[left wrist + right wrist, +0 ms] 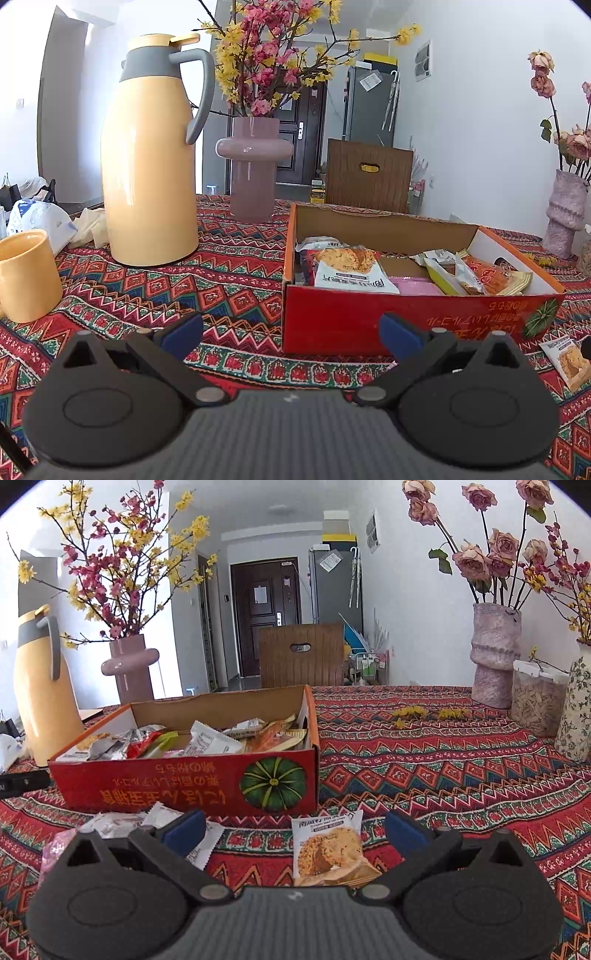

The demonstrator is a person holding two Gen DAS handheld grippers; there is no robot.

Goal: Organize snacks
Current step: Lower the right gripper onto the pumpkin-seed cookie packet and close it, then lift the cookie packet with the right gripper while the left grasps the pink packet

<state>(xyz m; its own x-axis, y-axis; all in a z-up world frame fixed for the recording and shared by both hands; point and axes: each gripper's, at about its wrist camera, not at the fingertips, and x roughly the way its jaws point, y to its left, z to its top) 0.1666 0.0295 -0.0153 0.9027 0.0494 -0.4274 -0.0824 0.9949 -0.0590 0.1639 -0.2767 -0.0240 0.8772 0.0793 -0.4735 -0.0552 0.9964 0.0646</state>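
A red cardboard box [406,317] [177,786] with a pumpkin picture sits on the patterned tablecloth and holds several snack packets [351,269] [207,738]. My left gripper [291,334] hovers open just in front of the box's near wall, with nothing between its fingers. My right gripper [293,830] is open too, and a snack packet [327,845] [565,360] with a picture of a crumbly cake lies flat on the cloth between its fingers. More loose packets [147,823] lie on the cloth beside the right gripper's left finger.
A yellow thermos jug [151,162] [40,690], a yellow mug [26,273] and a pink vase of blossoms [253,162] [129,668] stand left of the box. A textured vase [495,653], a clear jar [537,701] and a floral vase [576,709] stand right.
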